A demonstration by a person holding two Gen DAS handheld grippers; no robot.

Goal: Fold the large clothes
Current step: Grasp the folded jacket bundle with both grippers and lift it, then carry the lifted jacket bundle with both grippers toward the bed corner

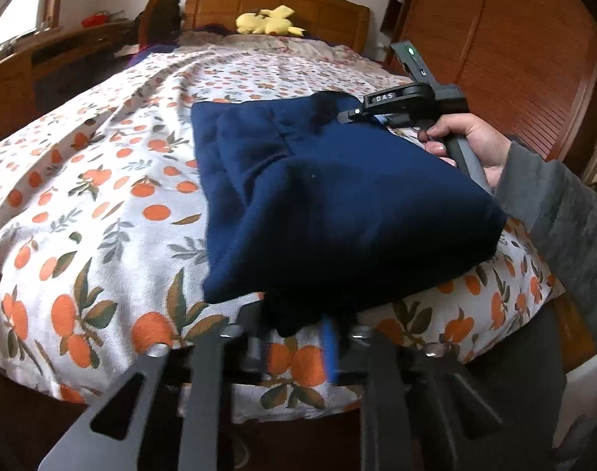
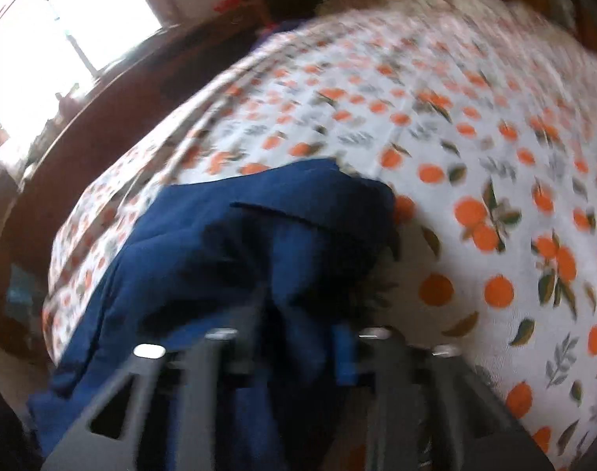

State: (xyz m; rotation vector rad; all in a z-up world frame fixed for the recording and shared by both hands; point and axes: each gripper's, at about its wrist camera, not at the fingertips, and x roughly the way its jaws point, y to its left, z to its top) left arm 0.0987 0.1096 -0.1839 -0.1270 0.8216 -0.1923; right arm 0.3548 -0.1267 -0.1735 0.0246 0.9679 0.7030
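Observation:
A navy blue garment (image 1: 337,196) lies folded in layers on the orange-print bedspread (image 1: 102,196), near the foot of the bed. My left gripper (image 1: 298,329) is at the garment's near edge, with a dark bunch of fabric pinched between its fingers. At the far right corner my right gripper (image 1: 337,114), held by a hand (image 1: 475,145) in a grey sleeve, bites on the cloth. The right wrist view is blurred. There the navy garment (image 2: 220,243) runs down between the fingers of my right gripper (image 2: 298,337), which is shut on it.
A yellow plush toy (image 1: 269,21) rests against the wooden headboard (image 1: 279,0). A wooden wardrobe (image 1: 514,59) stands to the right of the bed and a desk (image 1: 43,62) to the left under a bright window (image 2: 63,31). Bedspread shows left of and beyond the garment.

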